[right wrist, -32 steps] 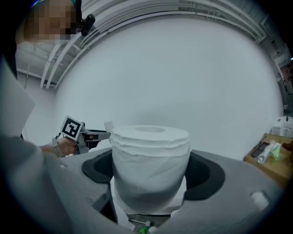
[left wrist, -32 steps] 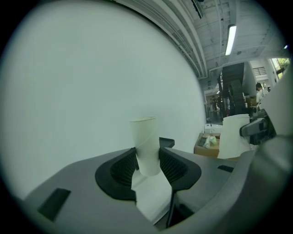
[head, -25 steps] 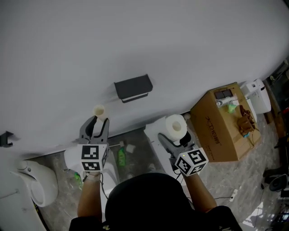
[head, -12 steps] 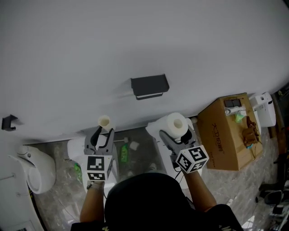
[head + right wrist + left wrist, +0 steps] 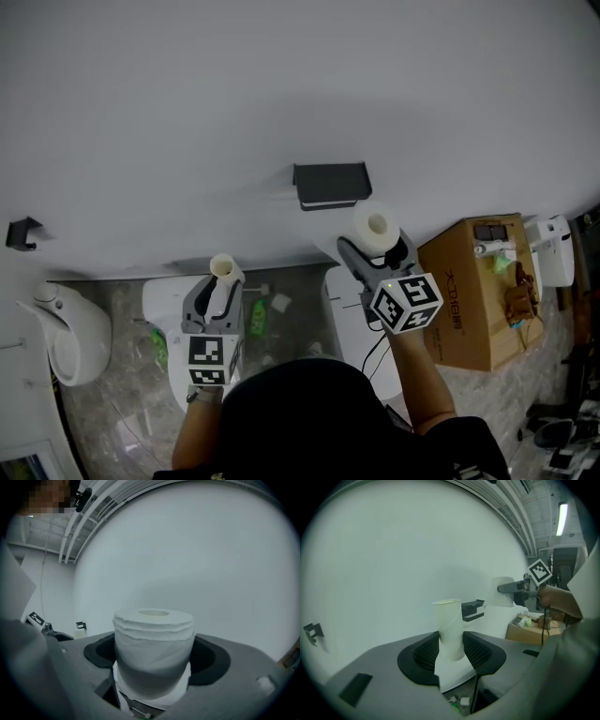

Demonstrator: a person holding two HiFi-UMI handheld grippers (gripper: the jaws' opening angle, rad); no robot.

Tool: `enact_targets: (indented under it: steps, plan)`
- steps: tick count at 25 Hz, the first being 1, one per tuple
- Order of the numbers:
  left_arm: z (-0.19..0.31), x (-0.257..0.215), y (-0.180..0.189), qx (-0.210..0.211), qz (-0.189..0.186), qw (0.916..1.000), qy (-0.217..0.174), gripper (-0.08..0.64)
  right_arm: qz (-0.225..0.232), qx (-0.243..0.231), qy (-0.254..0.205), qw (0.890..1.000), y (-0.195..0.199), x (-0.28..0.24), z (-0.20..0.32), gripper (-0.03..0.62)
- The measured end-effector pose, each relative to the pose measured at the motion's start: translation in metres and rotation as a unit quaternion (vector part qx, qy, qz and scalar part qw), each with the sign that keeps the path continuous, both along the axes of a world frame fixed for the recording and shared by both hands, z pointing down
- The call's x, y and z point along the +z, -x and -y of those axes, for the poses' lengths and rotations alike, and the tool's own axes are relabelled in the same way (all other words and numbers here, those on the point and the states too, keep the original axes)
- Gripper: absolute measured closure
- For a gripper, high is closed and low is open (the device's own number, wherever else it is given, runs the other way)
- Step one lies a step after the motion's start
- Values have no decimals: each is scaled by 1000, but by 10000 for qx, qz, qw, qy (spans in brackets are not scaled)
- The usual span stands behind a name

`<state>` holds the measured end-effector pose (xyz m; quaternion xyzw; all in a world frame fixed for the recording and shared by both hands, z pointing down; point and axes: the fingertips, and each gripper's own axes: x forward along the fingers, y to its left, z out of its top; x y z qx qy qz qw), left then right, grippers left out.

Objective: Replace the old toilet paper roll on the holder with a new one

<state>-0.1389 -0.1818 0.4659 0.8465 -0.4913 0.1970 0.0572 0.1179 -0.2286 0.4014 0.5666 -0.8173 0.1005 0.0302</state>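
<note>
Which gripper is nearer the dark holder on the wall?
Right. The right gripper, shut on the full roll, sits just below the holder; the left gripper, holding the empty tube, is lower and farther left.

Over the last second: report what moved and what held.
The right claw carried the full roll up toward the black wall holder, and the roll is now just below its right end. The left claw drew the empty cardboard tube down and left, away from the holder. Unchanged: both claws stay clamped on their loads, and the holder carries no roll.
</note>
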Motion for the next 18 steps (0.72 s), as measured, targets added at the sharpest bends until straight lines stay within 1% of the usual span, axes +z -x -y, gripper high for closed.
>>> enact_targets:
  steps: [4, 9, 13, 18]
  plan:
    - [0, 0, 11, -145, 51, 9999, 11, 385, -181, 29, -187, 9997, 4, -22, 38, 160]
    - [1, 0, 22, -350, 82, 9993, 43, 385, -313, 213, -381, 9986, 3, -44, 81, 160]
    - [4, 1, 30, -499, 109, 9987, 66, 385, -533, 352, -384, 9972, 3, -41, 112, 160]
    - [4, 3, 33, -614, 157, 9979, 119, 385, -652, 402, -303, 9966, 1, -23, 134, 160]
